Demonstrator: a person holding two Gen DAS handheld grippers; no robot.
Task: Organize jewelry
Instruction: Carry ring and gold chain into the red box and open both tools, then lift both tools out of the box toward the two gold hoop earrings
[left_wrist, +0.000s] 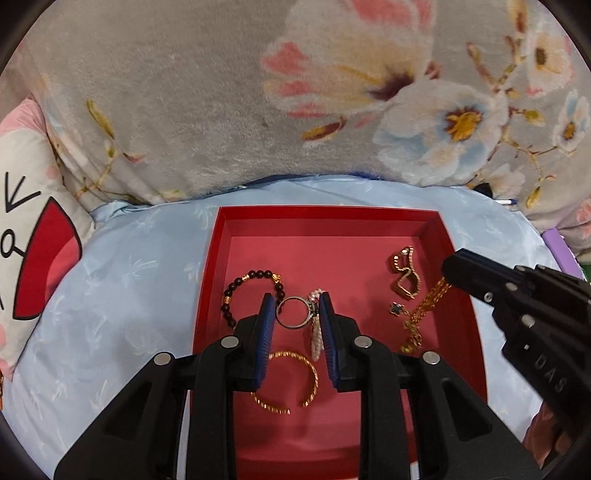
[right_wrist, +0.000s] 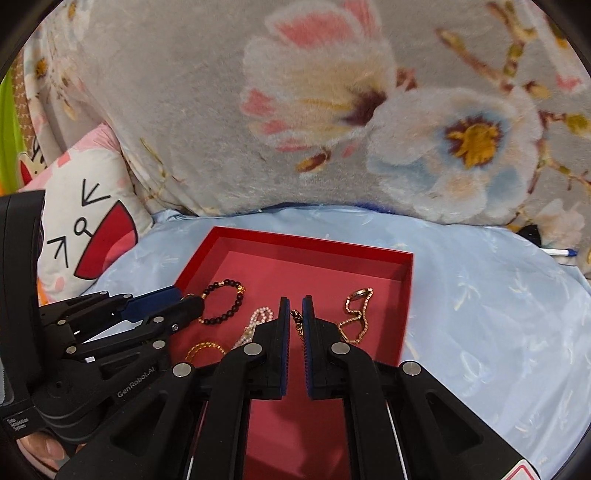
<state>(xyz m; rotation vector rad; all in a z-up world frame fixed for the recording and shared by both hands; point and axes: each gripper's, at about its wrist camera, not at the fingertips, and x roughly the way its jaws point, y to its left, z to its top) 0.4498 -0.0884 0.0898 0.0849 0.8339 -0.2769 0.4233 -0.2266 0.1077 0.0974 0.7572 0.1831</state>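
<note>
A red tray (left_wrist: 332, 212) (right_wrist: 295, 236) lies on a light blue quilt. My left gripper (left_wrist: 295, 301) (right_wrist: 184, 301) is shut on a silver ring (left_wrist: 293, 313) above the tray floor. My right gripper (right_wrist: 295, 301) (left_wrist: 452, 267) is shut on a gold chain necklace (left_wrist: 424, 310) (right_wrist: 297, 321), which trails down to the tray with a small blue pendant (left_wrist: 397, 308). In the tray lie a dark bead bracelet (left_wrist: 236, 295) (right_wrist: 225, 302), a pearl bracelet (left_wrist: 314, 343) (right_wrist: 255, 323), a gold bangle (left_wrist: 295, 384) (right_wrist: 205, 349) and a gold link bracelet (left_wrist: 404, 275) (right_wrist: 356, 315).
A grey floral blanket (left_wrist: 184, 92) rises behind the tray. A cartoon pillow (left_wrist: 33, 240) (right_wrist: 88, 229) sits at the left. A pen (right_wrist: 561, 253) lies at the far right on the blue quilt (right_wrist: 480, 314). A person's fingers (right_wrist: 44, 448) hold the left gripper.
</note>
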